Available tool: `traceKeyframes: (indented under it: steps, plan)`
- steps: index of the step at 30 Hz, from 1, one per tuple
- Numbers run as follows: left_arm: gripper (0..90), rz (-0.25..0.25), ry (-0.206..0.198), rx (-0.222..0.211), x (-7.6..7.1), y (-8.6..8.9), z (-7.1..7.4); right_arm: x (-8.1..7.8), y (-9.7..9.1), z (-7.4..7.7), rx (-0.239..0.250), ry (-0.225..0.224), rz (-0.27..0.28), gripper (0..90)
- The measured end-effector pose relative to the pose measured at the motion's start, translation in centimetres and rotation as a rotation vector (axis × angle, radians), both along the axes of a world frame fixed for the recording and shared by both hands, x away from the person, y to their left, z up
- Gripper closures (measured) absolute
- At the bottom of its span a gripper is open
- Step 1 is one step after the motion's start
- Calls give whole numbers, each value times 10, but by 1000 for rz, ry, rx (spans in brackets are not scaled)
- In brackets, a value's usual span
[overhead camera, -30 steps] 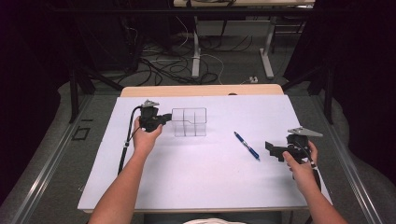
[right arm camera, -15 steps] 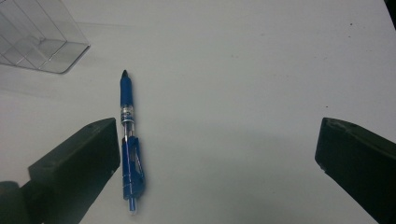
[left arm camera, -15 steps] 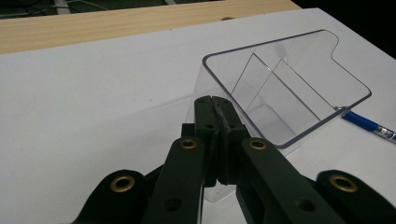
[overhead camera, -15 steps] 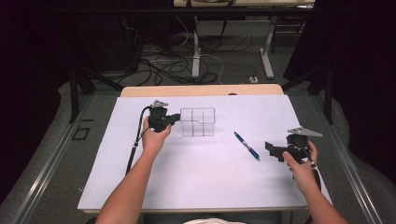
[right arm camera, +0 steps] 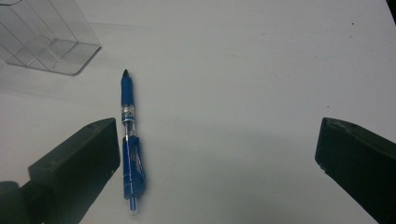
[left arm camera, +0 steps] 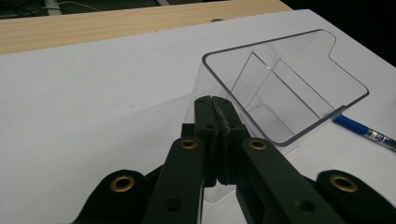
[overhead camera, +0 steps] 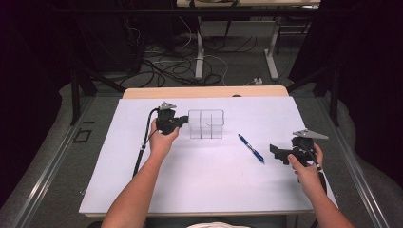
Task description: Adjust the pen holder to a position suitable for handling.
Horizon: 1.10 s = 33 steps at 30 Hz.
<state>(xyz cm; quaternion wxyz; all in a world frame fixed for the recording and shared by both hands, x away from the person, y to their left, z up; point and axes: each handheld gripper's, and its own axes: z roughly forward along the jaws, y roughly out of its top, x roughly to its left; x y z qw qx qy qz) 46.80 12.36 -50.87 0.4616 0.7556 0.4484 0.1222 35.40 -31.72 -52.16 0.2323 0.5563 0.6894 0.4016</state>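
Since the earlier frames the clear plastic organizer [overhead camera: 206, 124] has moved to the right on the counter [overhead camera: 199, 185], together with the left tool [overhead camera: 181, 121] that holds it, while the right tool [overhead camera: 277, 152] has stayed at its place. In the left gripper view the two black jaws are pressed together on the near wall of the organizer [left arm camera: 280, 88], so the left tool [left arm camera: 219, 116] is clenched on it. The organizer stands upright on the white surface and has inner dividers. A blue pen [overhead camera: 251, 148] lies flat between the organizer and the right tool. In the right gripper view the right tool [right arm camera: 217, 140] is released, its jaws wide apart, and the pen [right arm camera: 129, 144] lies just beside its left jaw.
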Motion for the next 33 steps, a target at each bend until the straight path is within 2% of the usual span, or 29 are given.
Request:
traceKeyframes:
  steps: [11, 12, 16, 22, 27, 33]
  plan:
    - [870, 17, 15, -5, -2, 6, 3, -1, -1, 1, 0, 3, -2, 0]
    - [867, 13, 6, 3, -1, 8, 4, -1, -1, 1, 1, 7, -3, 0]
    - [846, 28, 6, -11, -3, 11, 7, -1, -1, 1, -2, 4, -3, 0]
    - [791, 40, 1, -12, -7, 18, 13, -2, 0, 1, 4, 10, -6, 0]
    - [727, 42, -7, 18, -12, 22, 19, -2, 0, 1, 2, 8, -3, 0]
    - [643, 50, -7, 17, -17, 26, 24, -2, 0, 2, 5, 10, -4, 0]
